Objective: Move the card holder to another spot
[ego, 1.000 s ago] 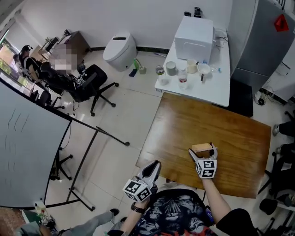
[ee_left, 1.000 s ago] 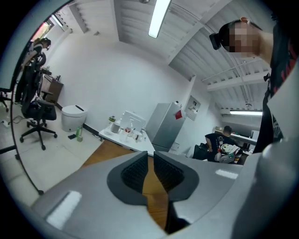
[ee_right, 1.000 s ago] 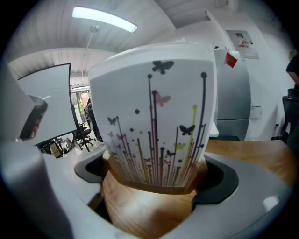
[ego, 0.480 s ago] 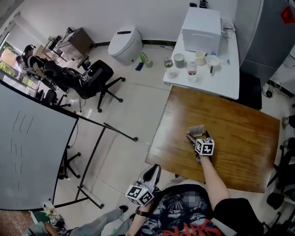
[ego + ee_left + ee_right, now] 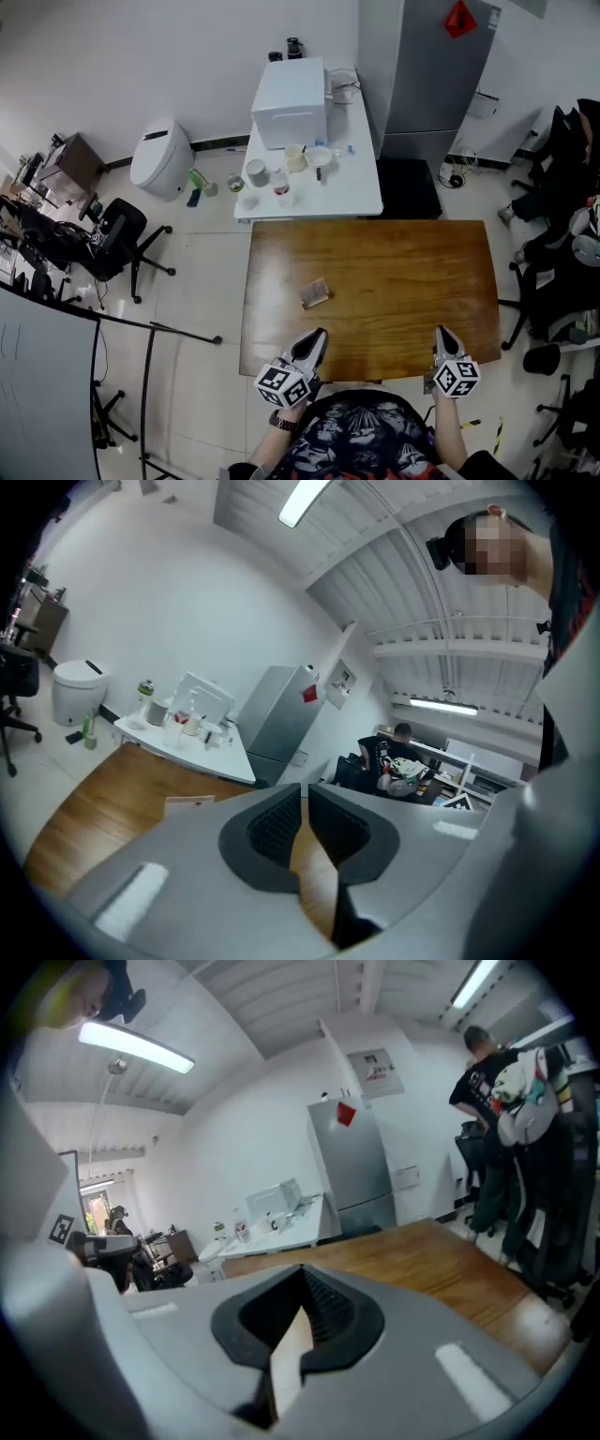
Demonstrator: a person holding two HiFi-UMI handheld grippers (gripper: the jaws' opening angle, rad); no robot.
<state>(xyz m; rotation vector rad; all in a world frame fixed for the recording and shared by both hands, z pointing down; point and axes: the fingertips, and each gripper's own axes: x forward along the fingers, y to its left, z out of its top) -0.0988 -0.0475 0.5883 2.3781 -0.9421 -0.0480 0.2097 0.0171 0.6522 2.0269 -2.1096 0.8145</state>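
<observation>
The card holder [image 5: 316, 292], a small tan and pale block, rests alone on the wooden table [image 5: 403, 272], left of its middle. My left gripper [image 5: 316, 337] hovers at the table's near edge, left of my body, shut and with nothing in it. My right gripper [image 5: 441, 334] is at the near edge on the right, also shut and holding nothing. Both stay well short of the card holder. In the left gripper view the jaws [image 5: 305, 799] sit close together over the wood. In the right gripper view the jaws [image 5: 302, 1283] meet.
Behind the wooden table stands a white table [image 5: 361, 192] with a white box [image 5: 289, 103], cups and a bottle. A grey cabinet [image 5: 422, 66] is at the back right. An office chair [image 5: 117, 239] is at the left; people sit among chairs at the right edge.
My right gripper was open around the card holder, then let it go and drew back to the near table edge, shut. The card holder stays on the table. The head view has swung.
</observation>
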